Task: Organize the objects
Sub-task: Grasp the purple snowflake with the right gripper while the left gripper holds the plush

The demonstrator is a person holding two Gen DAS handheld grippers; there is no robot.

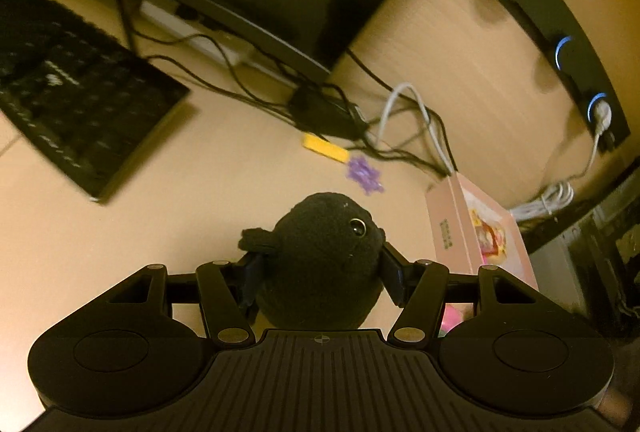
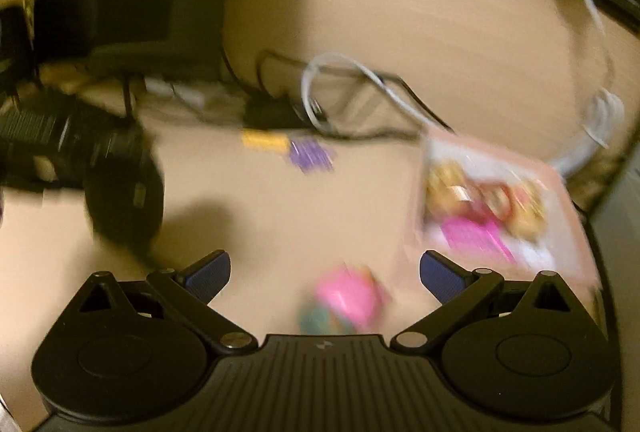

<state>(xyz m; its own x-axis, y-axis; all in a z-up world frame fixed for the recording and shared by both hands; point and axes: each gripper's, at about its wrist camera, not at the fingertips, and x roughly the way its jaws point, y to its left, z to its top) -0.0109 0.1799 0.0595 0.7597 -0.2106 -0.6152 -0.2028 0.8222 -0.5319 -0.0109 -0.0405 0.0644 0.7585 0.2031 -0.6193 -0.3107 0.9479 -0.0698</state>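
Left wrist | left gripper (image 1: 320,274) jaws clamp black plush toy (image 1: 320,256)

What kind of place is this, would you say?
Probably a home computer desk: a black keyboard lies on the wooden desktop, a monitor base stands behind it, and tangled cables run to a power strip.

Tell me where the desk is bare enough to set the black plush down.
Bare desk lies between the keyboard and the pink box, in front of the yellow block and purple piece. The cable tangle under the monitor is crowded. The left gripper holds the plush.
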